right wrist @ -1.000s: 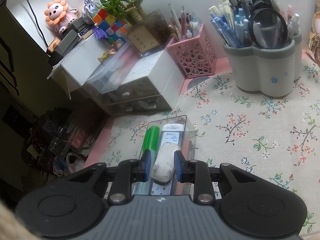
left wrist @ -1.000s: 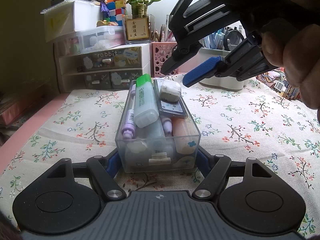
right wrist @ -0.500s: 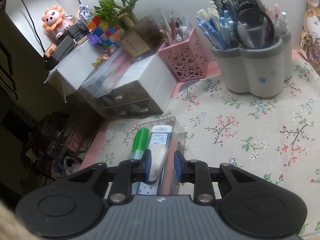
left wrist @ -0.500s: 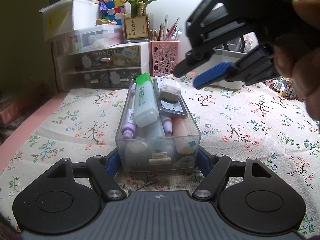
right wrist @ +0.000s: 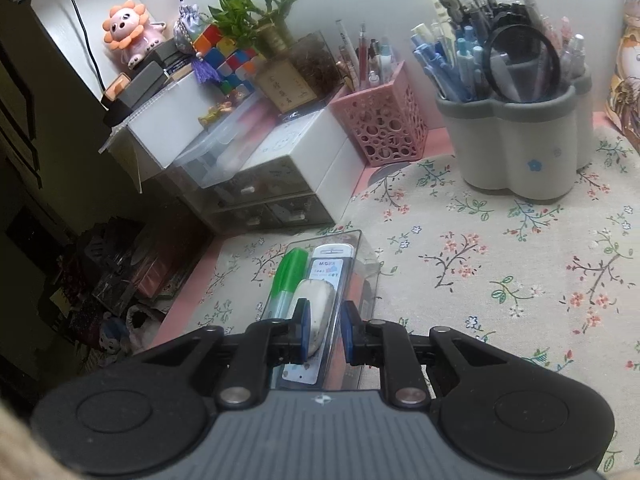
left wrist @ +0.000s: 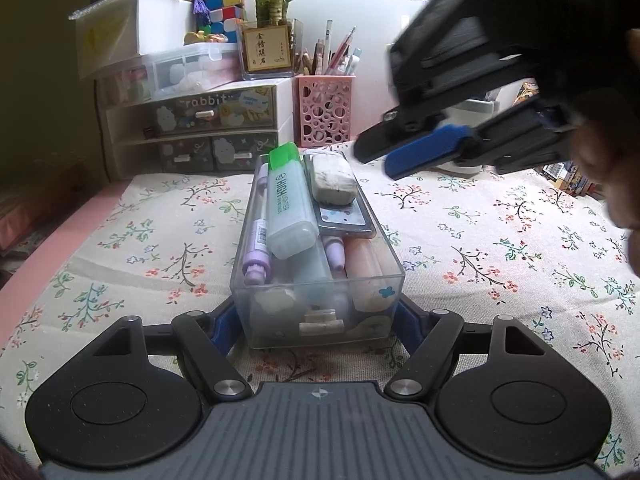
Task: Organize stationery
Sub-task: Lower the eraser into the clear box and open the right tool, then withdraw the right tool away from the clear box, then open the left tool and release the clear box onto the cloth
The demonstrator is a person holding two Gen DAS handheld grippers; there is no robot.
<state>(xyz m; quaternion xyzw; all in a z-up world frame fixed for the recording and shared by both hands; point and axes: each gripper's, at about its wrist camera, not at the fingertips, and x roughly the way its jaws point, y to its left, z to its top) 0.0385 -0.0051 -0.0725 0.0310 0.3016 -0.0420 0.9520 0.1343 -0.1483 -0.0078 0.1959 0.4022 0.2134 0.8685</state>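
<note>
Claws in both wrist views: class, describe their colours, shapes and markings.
Each claw has a grey ribbed body with a small compass-like mark, two round black discs, black linkage arms with silver rivets and blue finger pads. No cables or sleeves show.

Floral tablecloth (left wrist: 500, 248), bamboo plant (right wrist: 256, 4), colour cube (right wrist: 224, 58) (tasselled), orange-maned toy (right wrist: 128, 32).
</note>
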